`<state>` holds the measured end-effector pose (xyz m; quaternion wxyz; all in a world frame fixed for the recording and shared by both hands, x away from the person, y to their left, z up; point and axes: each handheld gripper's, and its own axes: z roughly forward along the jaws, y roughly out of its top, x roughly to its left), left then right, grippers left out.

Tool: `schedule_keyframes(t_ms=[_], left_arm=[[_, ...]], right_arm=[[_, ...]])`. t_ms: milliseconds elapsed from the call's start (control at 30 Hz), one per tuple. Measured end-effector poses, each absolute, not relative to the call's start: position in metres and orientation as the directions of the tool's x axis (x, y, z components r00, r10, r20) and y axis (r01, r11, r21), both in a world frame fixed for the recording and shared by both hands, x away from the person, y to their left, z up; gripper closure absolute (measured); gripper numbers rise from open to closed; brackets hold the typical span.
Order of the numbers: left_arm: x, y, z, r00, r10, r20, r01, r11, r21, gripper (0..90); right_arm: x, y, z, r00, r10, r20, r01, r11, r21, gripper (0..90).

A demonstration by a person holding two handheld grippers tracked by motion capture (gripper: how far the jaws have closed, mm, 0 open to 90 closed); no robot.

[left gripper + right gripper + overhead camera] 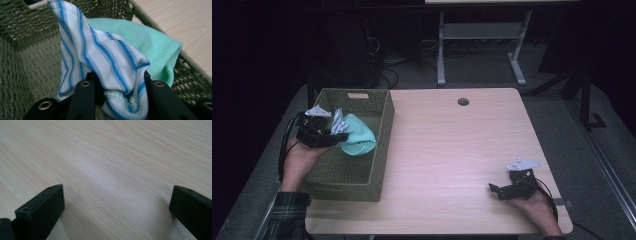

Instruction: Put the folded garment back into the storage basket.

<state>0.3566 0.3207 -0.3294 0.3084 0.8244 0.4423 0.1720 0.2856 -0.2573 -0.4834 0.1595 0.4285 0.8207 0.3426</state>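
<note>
Right now your left gripper point(333, 134) is clamped on two cloths at once: a blue-striped white cloth point(100, 60) and a mint-green cloth point(150, 47) bunched behind it. In the left gripper view the striped cloth rises between the two black jaws, folded into a peak, with a bit of the green cloth pinched low beside it. Both cloths hang over the woven green basket point(362, 182) that sits at the left edge of the bench point(452, 145); in the high view the green cloth droops toward the basket's right wall. Your right gripper point(497, 189) rests well apart, near the bench's front right corner, its jaws spread wide over bare wood with nothing between them.
</note>
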Motion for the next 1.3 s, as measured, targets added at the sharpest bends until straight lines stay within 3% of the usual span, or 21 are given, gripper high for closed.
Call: schedule_keyframes(t_ms=[400,1300], left_arm=[[0.361,0.333,-0.36,0.535,0.844,-0.021,0.635,-0.386,0.669,68.3],[0.375,0.329,-0.403,0.56,0.828,-0.046,0.718,-0.456,0.526,66.2]], right_arm=[[0.286,-0.257,-0.483,-0.582,0.813,0.032,0.594,0.398,0.699,0.0],[0.286,-0.257,-0.483,-0.582,0.812,0.031,0.593,0.399,0.699,0.0]])
